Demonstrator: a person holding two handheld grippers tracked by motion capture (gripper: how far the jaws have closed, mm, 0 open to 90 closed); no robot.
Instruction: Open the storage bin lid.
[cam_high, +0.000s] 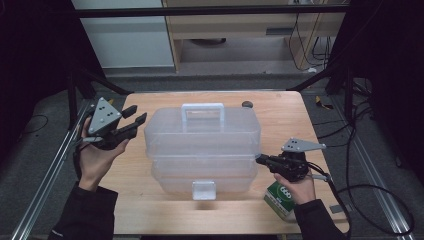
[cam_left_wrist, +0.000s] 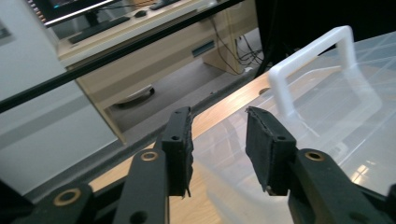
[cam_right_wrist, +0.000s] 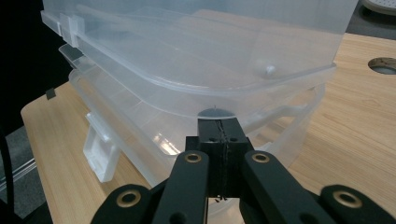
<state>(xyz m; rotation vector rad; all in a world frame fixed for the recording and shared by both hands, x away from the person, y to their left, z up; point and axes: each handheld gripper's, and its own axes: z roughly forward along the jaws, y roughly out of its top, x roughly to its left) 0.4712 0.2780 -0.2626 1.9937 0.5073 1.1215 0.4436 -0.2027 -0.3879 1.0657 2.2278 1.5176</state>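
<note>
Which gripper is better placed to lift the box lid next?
Probably the right gripper: its shut fingers sit at the lid edge of the clear box, seemingly under it. The left gripper is open beside the lid's far corner, touching nothing.

Light wooden table (cam_high: 150, 210); clear plastic storage box (cam_high: 202, 145) at centre, green-and-white carton (cam_high: 280, 199) near right front corner

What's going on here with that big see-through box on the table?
A person at a wooden table works on a clear plastic storage box with a hand-held gripper in each hand. The right hand-held gripper, jaws shut, sits at the box's right side, at the rim under the raised lid. The left hand-held gripper is open beside the box's left end, holding nothing. A green carton sits near the right hand.
</note>
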